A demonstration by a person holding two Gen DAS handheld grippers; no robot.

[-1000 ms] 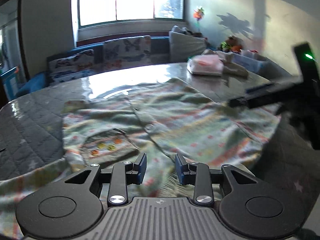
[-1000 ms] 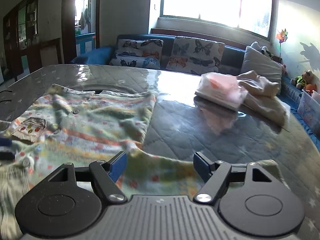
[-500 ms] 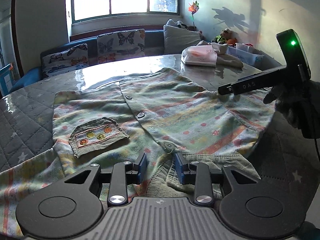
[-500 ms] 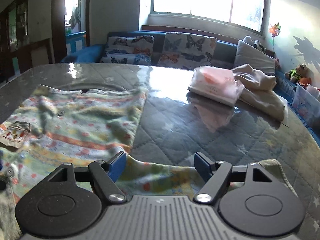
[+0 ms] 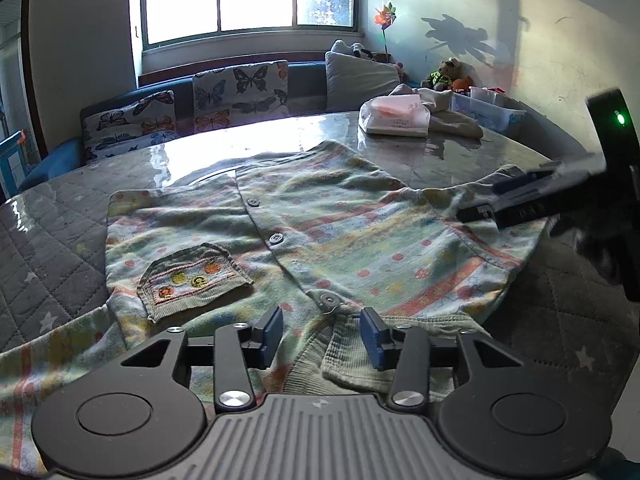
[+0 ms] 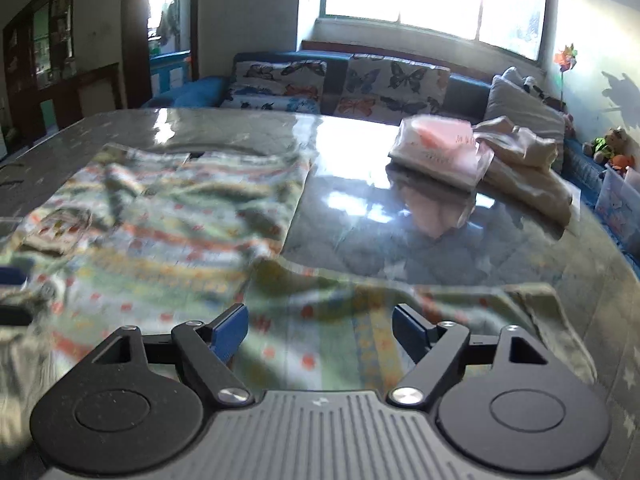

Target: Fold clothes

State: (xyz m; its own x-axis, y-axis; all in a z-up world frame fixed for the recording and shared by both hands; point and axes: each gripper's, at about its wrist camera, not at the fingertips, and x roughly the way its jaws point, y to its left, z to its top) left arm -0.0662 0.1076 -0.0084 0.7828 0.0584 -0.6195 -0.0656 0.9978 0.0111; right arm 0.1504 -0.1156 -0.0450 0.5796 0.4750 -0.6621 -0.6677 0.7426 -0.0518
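Pastel striped button-front cardigan [image 5: 320, 232] is lying spread face-up on the quilted grey table [image 5: 48, 240]. I'm hovering my left gripper [image 5: 320, 334] half open over its ribbed collar, gripping nothing, and my right gripper [image 6: 320, 326] wide open above a sleeve, probably lining up grab points.

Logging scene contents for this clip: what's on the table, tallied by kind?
Shirt: 1
Pink packet: 1
Beige cloth: 1
Total: 3
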